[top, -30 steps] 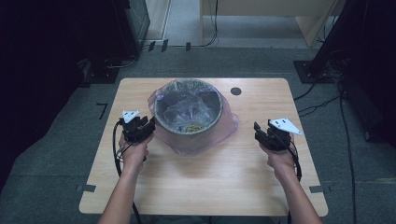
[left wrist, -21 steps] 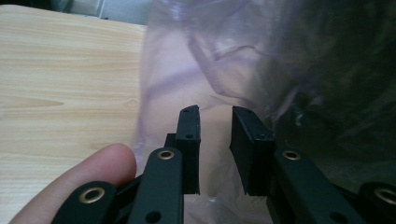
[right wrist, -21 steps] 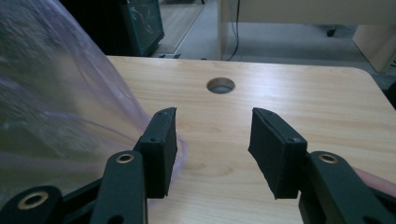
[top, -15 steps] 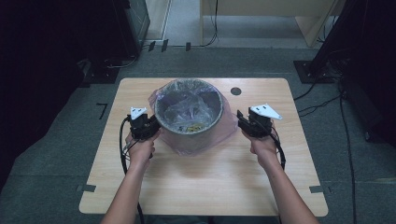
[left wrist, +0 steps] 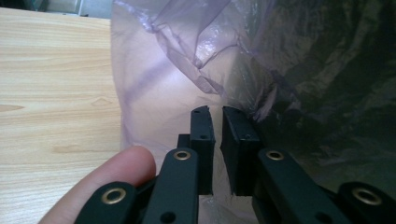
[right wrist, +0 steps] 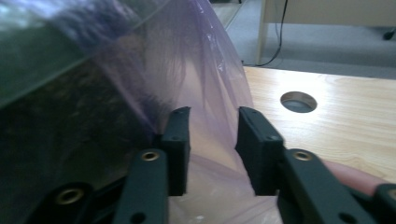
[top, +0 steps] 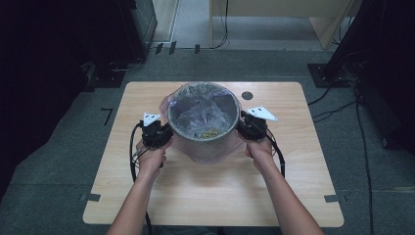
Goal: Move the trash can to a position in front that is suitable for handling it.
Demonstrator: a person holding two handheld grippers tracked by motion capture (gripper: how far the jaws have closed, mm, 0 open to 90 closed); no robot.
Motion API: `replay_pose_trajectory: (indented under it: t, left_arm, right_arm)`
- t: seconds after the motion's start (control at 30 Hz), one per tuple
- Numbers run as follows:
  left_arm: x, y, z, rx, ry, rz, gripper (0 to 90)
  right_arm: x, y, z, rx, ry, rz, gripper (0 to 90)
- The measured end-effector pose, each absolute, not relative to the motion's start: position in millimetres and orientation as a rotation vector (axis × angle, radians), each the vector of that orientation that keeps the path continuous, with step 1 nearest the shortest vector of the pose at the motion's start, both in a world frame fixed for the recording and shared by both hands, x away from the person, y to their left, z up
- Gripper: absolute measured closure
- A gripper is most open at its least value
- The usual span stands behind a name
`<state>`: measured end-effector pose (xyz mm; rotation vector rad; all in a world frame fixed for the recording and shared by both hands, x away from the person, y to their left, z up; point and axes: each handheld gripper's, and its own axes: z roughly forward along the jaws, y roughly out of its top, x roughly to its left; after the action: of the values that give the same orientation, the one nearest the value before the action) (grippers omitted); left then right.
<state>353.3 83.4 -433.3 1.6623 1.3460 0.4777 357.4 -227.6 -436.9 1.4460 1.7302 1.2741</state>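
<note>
Bin (top: 204, 125) with its purple liner (top: 203, 154) sits mid-frame on the table (top: 147, 196). My left gripper (top: 164, 134) has just pinched nearly shut on liner film; my right gripper (top: 243, 128), closing, stands narrow astride a fold. Pinch film only, then lift evenly.

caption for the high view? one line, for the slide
Person brings left tool and right tool against the purple bag draped over a grey bin on the wooden table, jaws just closing.
</note>
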Motion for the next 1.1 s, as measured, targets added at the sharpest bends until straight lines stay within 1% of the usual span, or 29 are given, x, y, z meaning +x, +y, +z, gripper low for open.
replay_pose_trajectory:
  t: [0.03,0.07,0.1,0.13,0.17,0.23,0.47,0.8,0.97,1.1]
  left_arm:
    - [352.7,82.1,-433.2,1.661,1.343,0.471,86.4]
    - [351.2,80.0,-433.1,1.668,1.333,0.476,90.0]
    - [351.2,80.0,-433.1,1.668,1.333,0.476,90.0]
    - [350.6,79.6,-433.0,1.671,1.329,0.475,90.0]
    - [349.1,78.8,-433.2,1.675,1.321,0.47,90.0]
    - [347.9,78.2,-433.1,1.68,1.316,0.468,90.0]
    - [331.4,70.8,-433.9,1.697,1.29,0.473,90.0]
    - [295.0,64.1,-440.8,1.706,1.275,0.472,90.0]
    - [282.2,65.9,-444.1,1.706,1.267,0.459,90.0]
    - [270.2,65.5,-444.2,1.718,1.254,0.468,90.0]
  right_arm:
    - [357.6,-228.7,-437.5,1.448,1.738,1.301,77.2]
    - [356.2,-229.1,-438.1,1.437,1.752,1.333,83.3]
    - [356.2,-229.1,-438.1,1.437,1.752,1.333,83.3]
    - [353.6,-229.5,-438.2,1.425,1.763,1.344,87.2]
    - [352.5,-230.3,-438.3,1.422,1.767,1.351,88.5]
    - [351.1,-231.3,-438.4,1.423,1.771,1.358,89.7]
    - [336.0,-238.2,-438.2,1.458,1.758,1.372,90.0]
    - [295.8,-244.4,-440.6,1.458,1.73,1.382,90.0]
    - [281.2,-246.4,-440.9,1.467,1.737,1.404,90.0]
    - [261.7,-246.6,-442.1,1.47,1.725,1.414,90.0]
